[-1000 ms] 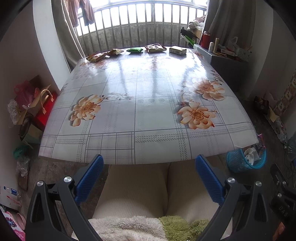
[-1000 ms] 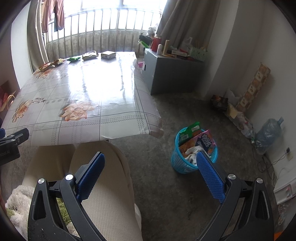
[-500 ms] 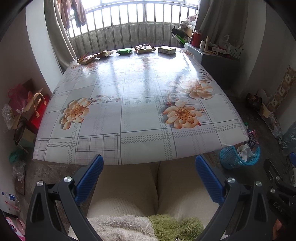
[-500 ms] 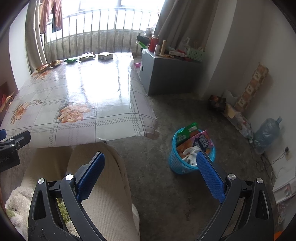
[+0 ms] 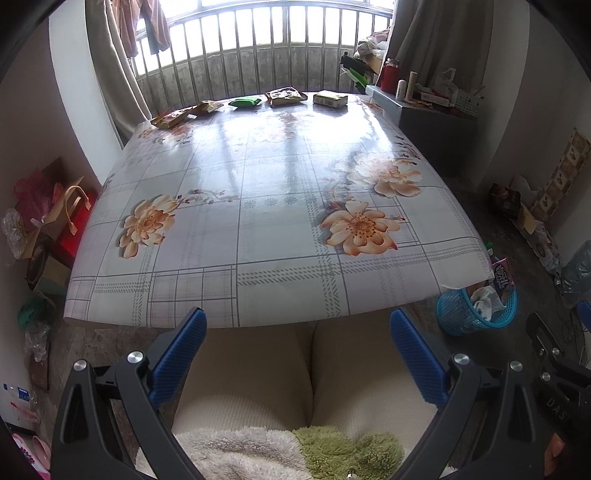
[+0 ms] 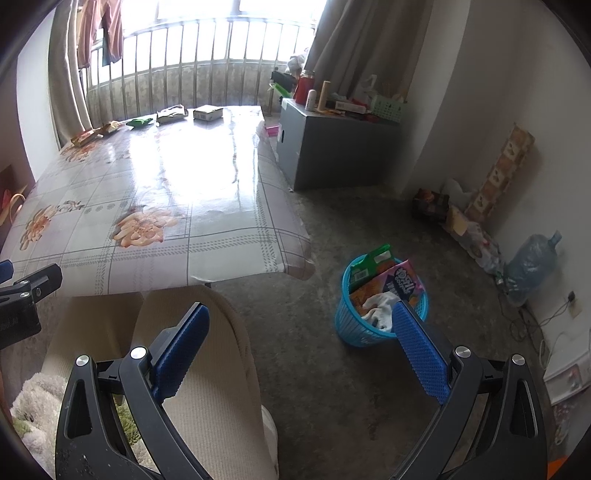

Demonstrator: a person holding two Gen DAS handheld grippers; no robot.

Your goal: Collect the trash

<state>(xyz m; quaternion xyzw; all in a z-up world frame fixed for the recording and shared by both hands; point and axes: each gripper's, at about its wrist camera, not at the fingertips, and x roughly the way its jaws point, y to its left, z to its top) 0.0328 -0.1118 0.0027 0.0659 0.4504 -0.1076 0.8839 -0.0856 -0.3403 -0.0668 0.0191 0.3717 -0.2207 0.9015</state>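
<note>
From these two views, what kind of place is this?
Most likely a room in a lived-in home, not a workplace. A table with a floral plastic cover stands before a barred window where clothes hang, and a blue basket on the bare floor holds wrappers.

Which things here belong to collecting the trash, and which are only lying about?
For the job:
- wrappers and small box along the table's far edge
- blue basket, already holding trash

Lying about:
- grey cabinet with bottles
- water jug
- bags on the floor
</note>
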